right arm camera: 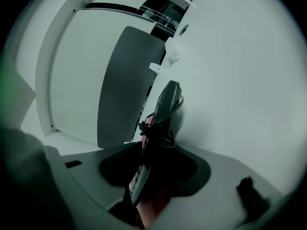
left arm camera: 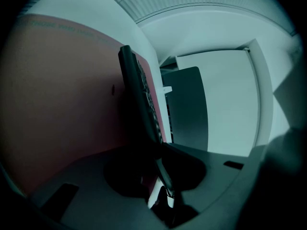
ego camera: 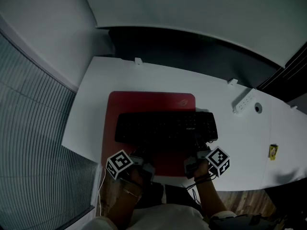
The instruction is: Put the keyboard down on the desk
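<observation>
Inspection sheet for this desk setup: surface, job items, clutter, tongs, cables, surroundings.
Surface: white desk with a red mat near its front edge.
Job's things: black keyboard over the mat; cannot tell whether it lies flat.
Clutter: white power strip and a small yellow item at the right.
Tongs: left tongs shut on the keyboard's near edge; right tongs open, with the keyboard's end between them.
Cables: dark cable bunched at the keyboard's right end.
Surroundings: slatted wall at the left, dark panel behind the desk.
</observation>
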`<state>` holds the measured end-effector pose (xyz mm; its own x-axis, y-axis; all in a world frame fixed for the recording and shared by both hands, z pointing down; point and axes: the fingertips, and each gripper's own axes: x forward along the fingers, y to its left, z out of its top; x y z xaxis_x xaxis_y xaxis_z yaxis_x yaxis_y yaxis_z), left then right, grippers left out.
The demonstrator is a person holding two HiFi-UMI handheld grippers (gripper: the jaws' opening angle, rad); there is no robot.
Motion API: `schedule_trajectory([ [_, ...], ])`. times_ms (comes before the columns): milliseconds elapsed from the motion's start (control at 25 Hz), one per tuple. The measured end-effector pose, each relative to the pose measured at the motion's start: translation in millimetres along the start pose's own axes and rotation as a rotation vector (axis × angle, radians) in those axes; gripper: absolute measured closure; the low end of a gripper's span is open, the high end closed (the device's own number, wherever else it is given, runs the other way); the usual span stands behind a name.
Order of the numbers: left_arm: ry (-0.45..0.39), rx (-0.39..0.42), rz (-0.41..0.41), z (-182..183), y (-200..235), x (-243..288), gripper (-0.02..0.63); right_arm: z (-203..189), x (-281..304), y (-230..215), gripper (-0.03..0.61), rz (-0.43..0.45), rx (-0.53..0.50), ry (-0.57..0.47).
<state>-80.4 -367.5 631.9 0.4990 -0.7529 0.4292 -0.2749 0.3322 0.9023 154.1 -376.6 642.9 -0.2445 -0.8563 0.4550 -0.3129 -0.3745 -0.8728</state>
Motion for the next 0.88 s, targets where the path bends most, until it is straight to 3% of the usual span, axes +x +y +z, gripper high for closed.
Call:
schedule_trajectory([
  [360,-0.018,0.017,0.022,7,-2,5,0.506,-5,-23,4,0.408,0.016,-0.022,0.007],
  [880,0.049,0.066,0.121,4,16,10,0.497,-13,-57,-6,0.410,-0.008,-0.054,-0.014],
])
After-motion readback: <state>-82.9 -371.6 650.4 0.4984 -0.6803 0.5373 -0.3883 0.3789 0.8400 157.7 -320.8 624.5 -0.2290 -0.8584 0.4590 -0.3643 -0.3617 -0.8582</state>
